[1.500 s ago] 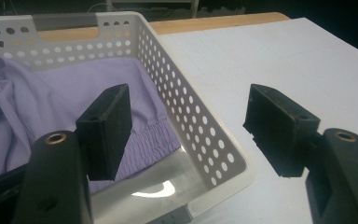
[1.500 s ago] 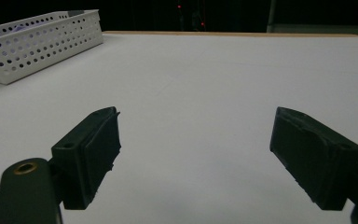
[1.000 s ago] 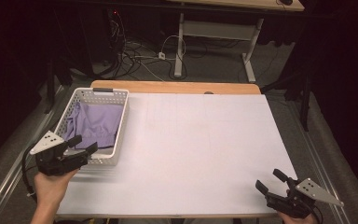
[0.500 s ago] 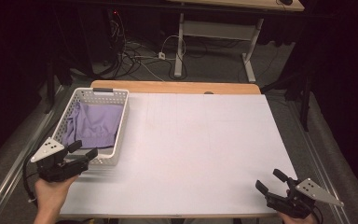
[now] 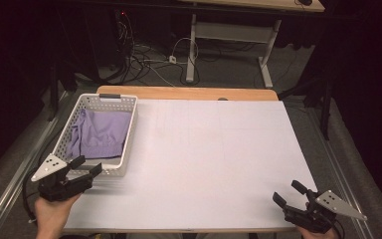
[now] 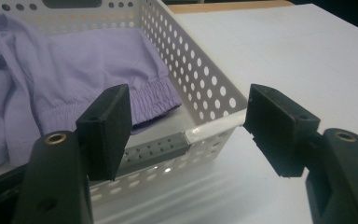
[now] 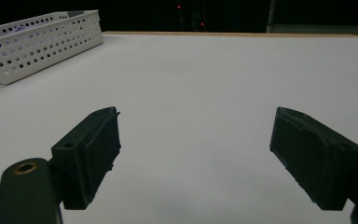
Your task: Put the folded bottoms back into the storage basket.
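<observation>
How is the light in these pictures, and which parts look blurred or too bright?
High view: the white table is evenly lit, the room behind it nearly black. Left gripper view: the near rim of the basket carries a bright glare, the purple cloth is sharp, the near jaws slightly soft. Right gripper view: the table top is dim and greyish, the jaws dark, the background black.

Table brightly lit, surroundings dark, slight softness.

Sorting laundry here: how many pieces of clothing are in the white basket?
1 visible: a lilac garment with an elastic hem, crumpled inside the white perforated basket at the table's left side. Its folds could hide another piece beneath.
</observation>
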`<state>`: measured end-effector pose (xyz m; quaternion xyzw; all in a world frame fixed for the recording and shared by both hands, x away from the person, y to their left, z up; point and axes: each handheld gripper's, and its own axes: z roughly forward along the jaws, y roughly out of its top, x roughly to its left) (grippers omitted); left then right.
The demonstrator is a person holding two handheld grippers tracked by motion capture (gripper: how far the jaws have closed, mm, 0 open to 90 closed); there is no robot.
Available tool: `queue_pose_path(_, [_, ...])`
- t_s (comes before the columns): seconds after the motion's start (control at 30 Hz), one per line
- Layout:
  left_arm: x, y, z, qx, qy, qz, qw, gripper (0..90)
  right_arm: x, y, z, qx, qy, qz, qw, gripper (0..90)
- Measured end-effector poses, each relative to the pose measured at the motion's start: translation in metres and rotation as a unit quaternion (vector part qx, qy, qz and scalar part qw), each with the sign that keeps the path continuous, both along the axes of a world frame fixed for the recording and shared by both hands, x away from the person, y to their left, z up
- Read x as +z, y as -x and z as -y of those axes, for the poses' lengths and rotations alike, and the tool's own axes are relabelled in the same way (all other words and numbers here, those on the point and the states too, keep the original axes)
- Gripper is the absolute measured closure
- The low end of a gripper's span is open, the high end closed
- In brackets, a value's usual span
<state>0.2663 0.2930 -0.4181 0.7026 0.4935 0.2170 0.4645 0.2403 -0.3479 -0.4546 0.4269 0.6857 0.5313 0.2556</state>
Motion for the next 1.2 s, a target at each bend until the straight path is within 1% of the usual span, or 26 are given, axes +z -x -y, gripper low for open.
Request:
queue_pose_path(0.07, [-0.002, 0.001, 0.0, -0.001, -0.003, -0.003, 1.0, 30.5, 0.0, 0.0, 0.0, 0.0, -0.001, 0.0, 1.0, 16.7])
queue_pose_path(0.17, [-0.004, 0.004, -0.002, 0.001, -0.006, -0.001, 1.0, 30.5, 0.0, 0.0, 0.0, 0.0, -0.001, 0.0, 1.0, 16.7])
queue_pose_path(0.4, [-0.009, 0.012, -0.007, 0.011, 0.005, 0.001, 0.9999, 30.6, 0.0, 0.0, 0.0, 0.0, 0.0, 0.001, 1.0, 16.7])
queue_pose_path(0.63, [-0.013, 0.015, -0.01, 0.014, 0.014, 0.001, 0.9998, 30.6, 0.0, 0.0, 0.0, 0.0, -0.001, 0.0, 1.0, 16.7])
queue_pose_path(1.1, [-0.021, 0.025, -0.013, 0.025, -0.005, 0.004, 0.9997, 30.6, 0.0, 0.0, 0.0, 0.0, 0.0, -0.001, 1.0, 16.7])
queue_pose_path(1.2, [-0.023, 0.027, -0.014, 0.028, -0.004, 0.004, 0.9996, 30.6, 0.0, 0.0, 0.0, 0.0, 0.0, -0.001, 1.0, 16.7])
